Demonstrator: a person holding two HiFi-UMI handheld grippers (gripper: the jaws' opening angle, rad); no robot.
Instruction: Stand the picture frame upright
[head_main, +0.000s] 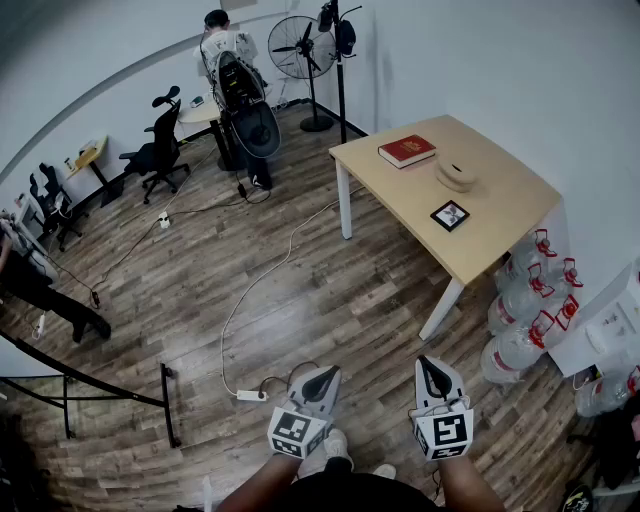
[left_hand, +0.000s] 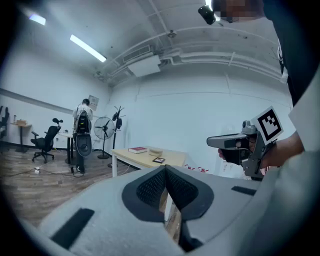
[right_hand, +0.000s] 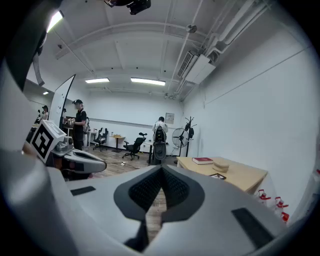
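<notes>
Head view: picture frame (head_main: 450, 215) lies flat, indistinct.

The pale rectangular wooden table (head_main: 500, 195) at one o'clock looks smooth and matt; the brown plank floor (head_main: 330, 300) has a slight sheen, streaked grain showing.

Open floor (head_main: 330, 300) leads to the desk (head_main: 505, 200); water bottles (head_main: 525, 300) crowd its near end by the wall. Around the picture frame (head_main: 450, 215) the desk is bare.
</notes>
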